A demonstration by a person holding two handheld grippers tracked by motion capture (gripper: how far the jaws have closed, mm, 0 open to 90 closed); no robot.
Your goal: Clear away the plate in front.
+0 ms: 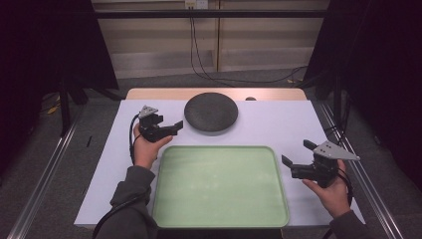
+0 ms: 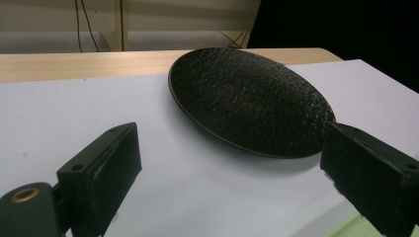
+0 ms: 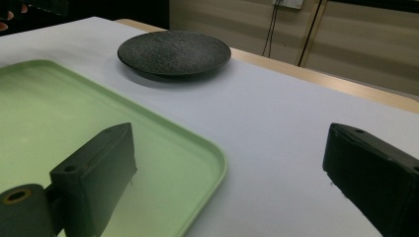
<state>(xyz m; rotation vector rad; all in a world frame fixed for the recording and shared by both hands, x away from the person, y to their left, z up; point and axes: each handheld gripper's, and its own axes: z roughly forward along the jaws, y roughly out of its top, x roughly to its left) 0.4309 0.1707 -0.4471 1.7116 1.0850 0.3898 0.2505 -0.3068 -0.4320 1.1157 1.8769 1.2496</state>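
At table's far middle, just beyond the empty pale-green plastic tray (image 1: 219, 186): round dark textured plate (image 1: 211, 112), flat on white tabletop. Left gripper (image 1: 171, 127) near its rim, right gripper (image 1: 297, 157) well apart; we note both spread wide, empty. Risk, we judge: thin low rim slipping the jaws, plate sliding. Underside hidden

- A table (image 1: 298, 124) with a white top and a bare wooden strip along its far edge.
- A dark round plate (image 1: 211, 113) sits toward the far middle.
- A pale green tray (image 1: 219, 185) lies just in front of the plate, empty.
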